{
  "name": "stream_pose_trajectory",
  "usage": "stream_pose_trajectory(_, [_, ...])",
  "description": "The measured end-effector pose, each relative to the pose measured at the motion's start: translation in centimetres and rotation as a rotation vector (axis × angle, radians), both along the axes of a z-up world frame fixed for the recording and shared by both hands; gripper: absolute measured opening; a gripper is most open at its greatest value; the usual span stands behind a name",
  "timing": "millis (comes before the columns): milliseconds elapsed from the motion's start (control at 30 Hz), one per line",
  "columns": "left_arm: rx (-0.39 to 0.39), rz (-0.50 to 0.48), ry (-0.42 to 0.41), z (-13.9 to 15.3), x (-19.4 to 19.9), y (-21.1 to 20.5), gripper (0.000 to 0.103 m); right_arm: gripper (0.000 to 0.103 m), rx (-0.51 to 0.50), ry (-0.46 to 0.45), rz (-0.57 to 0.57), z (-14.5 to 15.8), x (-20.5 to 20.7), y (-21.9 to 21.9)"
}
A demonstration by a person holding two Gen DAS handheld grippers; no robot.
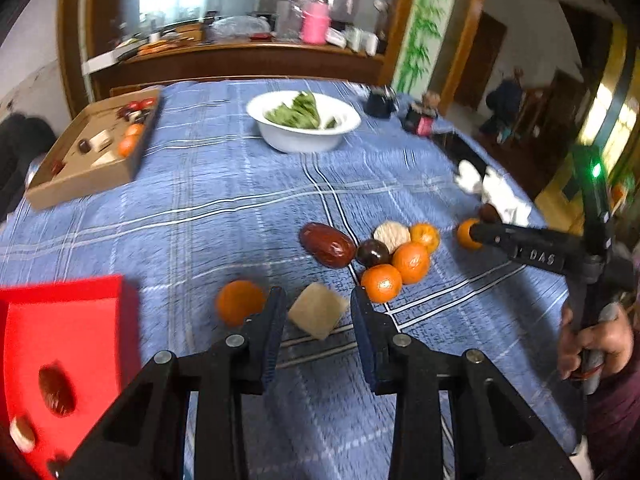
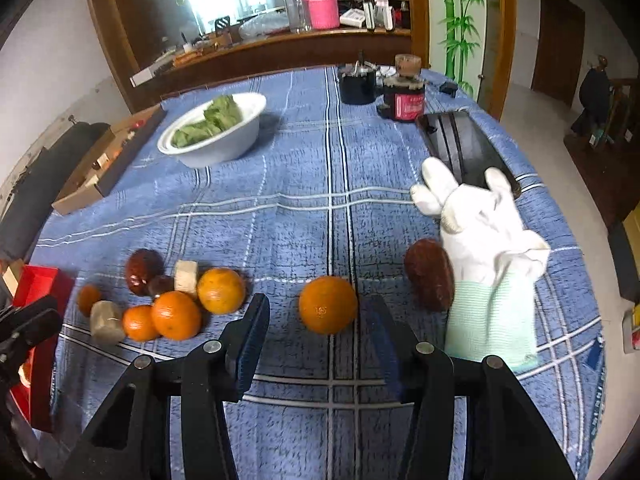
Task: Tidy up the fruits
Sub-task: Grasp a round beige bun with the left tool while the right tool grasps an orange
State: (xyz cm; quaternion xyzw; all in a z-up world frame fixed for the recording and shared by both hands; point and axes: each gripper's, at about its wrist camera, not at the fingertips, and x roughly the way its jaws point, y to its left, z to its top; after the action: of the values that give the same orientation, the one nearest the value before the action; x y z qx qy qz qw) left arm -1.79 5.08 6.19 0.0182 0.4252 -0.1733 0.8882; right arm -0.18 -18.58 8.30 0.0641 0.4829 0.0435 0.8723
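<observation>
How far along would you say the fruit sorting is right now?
Barely begun: the red box already holds a date and another piece. In hand: the left gripper straddles a pale chunk, and the right gripper brackets an orange, neither gripped. Left: the cluster of oranges and dates.

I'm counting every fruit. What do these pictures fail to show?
- Red box, left wrist view: contents blurred, cut by the frame edge.
- Cardboard tray, both views: pieces too small to name.
- Date, right wrist view: far side hidden by the white glove.
</observation>
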Motion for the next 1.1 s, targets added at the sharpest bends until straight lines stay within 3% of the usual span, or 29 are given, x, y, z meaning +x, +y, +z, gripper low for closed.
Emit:
stream_pose_trajectory(233, [0.132,-0.053,-0.013,-2.3,1.4,-2.6,0.032,0.054,0.047,0.010,-0.005,-2.0,1.1,-0.7])
stream_pose_trajectory(433, [0.129,-0.083,-0.022,-2.3,1.1,-2.8,0.032,0.053,0.058,0.009,0.000,-2.6,1.4,-0.8])
stream_pose_trajectory(567, [0.138,-0.095,-0.022,-2.4,1.1,-2.7,0.032,0.047,0.042,-0.001,0.006,-2.6,1.3,-0.4])
stream_pose_trajectory(700, [0.165,-0.094,0.006,-3.2,2.1,-2.8,0.060,0.046,0.032,-0.009,0.018,-2.7,1.1,0.0])
stream_pose_trajectory(733, [0.183,-0.091,0.002,-3.5,2.1,-3.0,0.061,0.046,0.029,-0.010,0.019,-2.7,1.1,0.0])
stream_pose_trajectory(800, [0.228,-0.082,-0.021,-4.0,2.1,-3.4,0.059,0.046,0.025,-0.015,0.023,-2.7,1.1,0.1])
stream_pose_trajectory(900, [0.254,-0.031,-0.044,-3.9,2.1,-3.0,0.036,0.039,0.023,-0.022,0.019,-2.7,1.0,-0.1])
stream_pose_trajectory(967, [0.175,-0.013,-0.011,-3.6,2.3,-1.8,0.036,0.037,0.028,-0.024,0.019,-2.7,1.0,-0.2])
stream_pose_trajectory(1100, [0.110,0.033,-0.013,-2.7,1.4,-0.3,0.036,0.036,0.038,-0.035,0.023,-2.6,0.7,-0.1])
